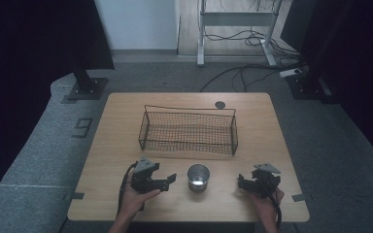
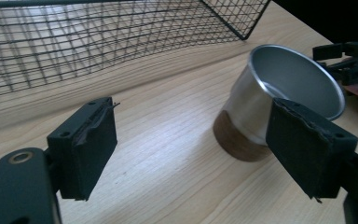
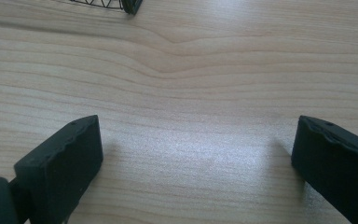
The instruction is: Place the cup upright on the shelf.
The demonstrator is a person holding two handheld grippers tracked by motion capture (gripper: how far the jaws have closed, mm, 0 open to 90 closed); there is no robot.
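I've got the left gripper [image 1: 164, 180] low near the front edge of the table [image 1: 116, 145], jaws spread wide w/ nothing between them. The cup [image 1: 198, 177] stands upright just right of it, between both grippers, in front of the wire basket [image 1: 188, 130]. In the left gripper view the cup [image 2: 279, 98] sits off to the right, one pad [image 2: 307, 149] overlapping its rim side; can't tell if it's touching yet. Right gripper [image 1: 248, 183] is also spread open over bare wood, basket corner [image 3: 131, 5] far ahead.

Risks as I judge them: the cup is off-center in my left jaws, so closing now prob clips the wall and tips or skids it. It's smooth metal and tapered, so a squeeze low down could squirt it upward. If lifted, the basket's front wire could catch the base.
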